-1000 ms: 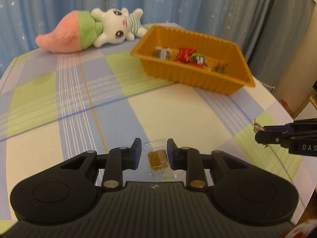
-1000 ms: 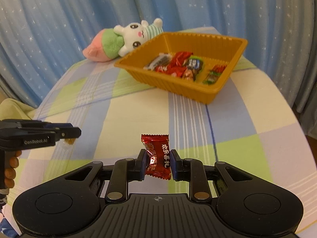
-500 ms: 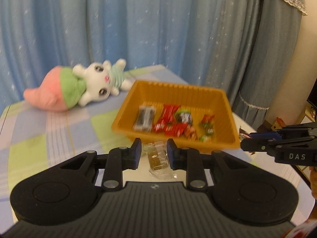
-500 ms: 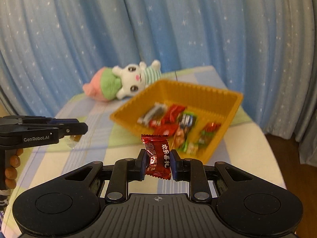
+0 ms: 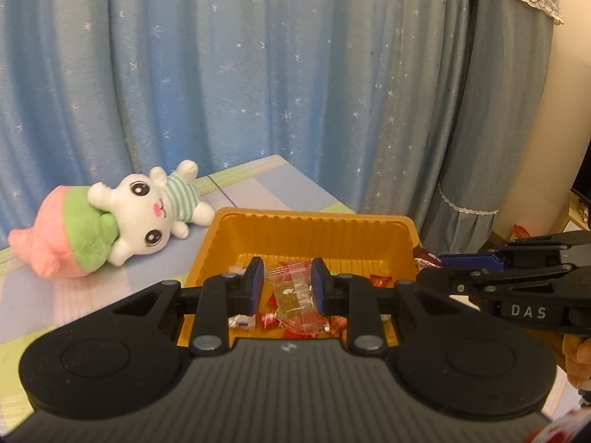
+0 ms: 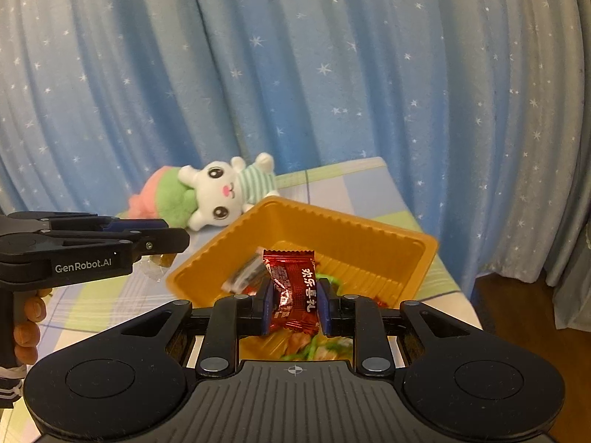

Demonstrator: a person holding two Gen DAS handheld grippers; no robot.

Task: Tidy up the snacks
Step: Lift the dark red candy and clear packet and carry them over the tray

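Carrying two snacks to the tray (image 5: 314, 229) is the step we are on, and both look close to the drop.

In the left wrist view, at the far left lies a plush bunny (image 5: 147, 214) on the checked cloth (image 5: 74, 295). In the lower middle, our left gripper (image 5: 287, 284) pinches a clear packet (image 5: 295, 295) with a small brown treat inside. The packet stands up tall between the jaws, its long side running up and down, and its lower end hangs over the snacks in the tray. At the right edge the right gripper (image 5: 428, 260) reaches in from the side, with a bit of red wrapper at its tip, just by the tray's right corner.

In the right wrist view, our left gripper (image 6: 162, 258) comes in from the left edge, near the tray's left corner. In the lower middle, the right gripper (image 6: 294, 302) pinches a red candy (image 6: 293, 291). The candy also stands up tall, leaning a little, its crimped top edge pointing up.

Next, we think each gripper should sit well inside the tray walls, then let its jaws spread so the snack falls in.
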